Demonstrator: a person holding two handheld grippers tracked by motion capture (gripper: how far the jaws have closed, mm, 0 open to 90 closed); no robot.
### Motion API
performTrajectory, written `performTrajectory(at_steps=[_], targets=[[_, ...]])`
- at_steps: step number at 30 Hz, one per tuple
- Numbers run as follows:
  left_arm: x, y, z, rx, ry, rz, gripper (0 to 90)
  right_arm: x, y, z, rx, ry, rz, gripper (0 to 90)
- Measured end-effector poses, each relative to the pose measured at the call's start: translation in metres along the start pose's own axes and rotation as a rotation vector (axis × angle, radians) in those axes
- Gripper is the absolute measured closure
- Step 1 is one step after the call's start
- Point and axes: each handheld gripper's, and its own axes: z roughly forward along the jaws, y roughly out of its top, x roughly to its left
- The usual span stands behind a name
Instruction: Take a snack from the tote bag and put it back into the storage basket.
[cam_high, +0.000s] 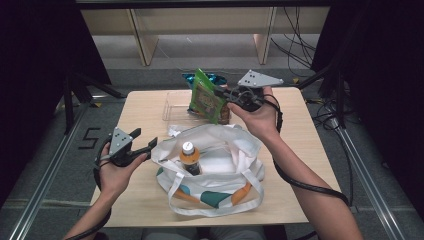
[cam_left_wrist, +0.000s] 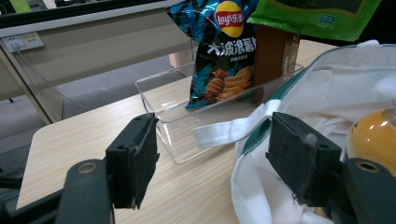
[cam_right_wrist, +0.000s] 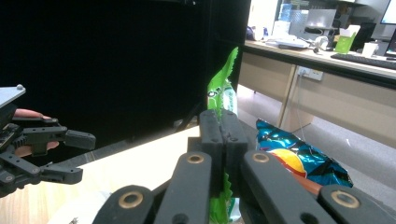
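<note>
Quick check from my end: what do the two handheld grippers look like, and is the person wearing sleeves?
Both the left gripper and right gripper are black, each topped by a grey three-cornered plate with dark dots. Black jaws carry dark foam-like pads. A black cable trails along each forearm. No sleeves visible.

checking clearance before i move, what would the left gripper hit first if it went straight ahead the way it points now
Probably the white tote bag: its rim and strap lie just past the open left gripper. Behind those stands the clear tray. Depth is hard to judge.
</note>
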Motion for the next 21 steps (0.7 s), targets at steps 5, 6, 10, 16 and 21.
performTrajectory(at_steps=[5, 6, 10, 16, 21], targets=[[0.000, 0.000, 0.000, 0.003, -0.002, 0.003, 32.2, -0.002, -0.001, 0.004, 0.004, 0.004, -0.004, 90.0], [0.000, 0.000, 0.000, 0.002, -0.001, 0.004, 32.2, -0.003, -0.001, 0.005, -0.001, 0.001, -0.004, 90.0], [0.000, 0.000, 0.000, 0.001, 0.000, 0.002, 32.2, -0.005, -0.001, 0.009, 0.003, -0.014, -0.002, 90.0], [0.000, 0.000, 0.001, -0.006, -0.004, -0.003, 32.2, -0.008, -0.001, 0.015, 0.009, -0.031, 0.000, 90.0], [0.000, 0.000, 0.001, -0.007, -0.005, -0.001, 32.2, -0.011, -0.003, 0.021, 0.008, -0.042, -0.001, 90.0]])
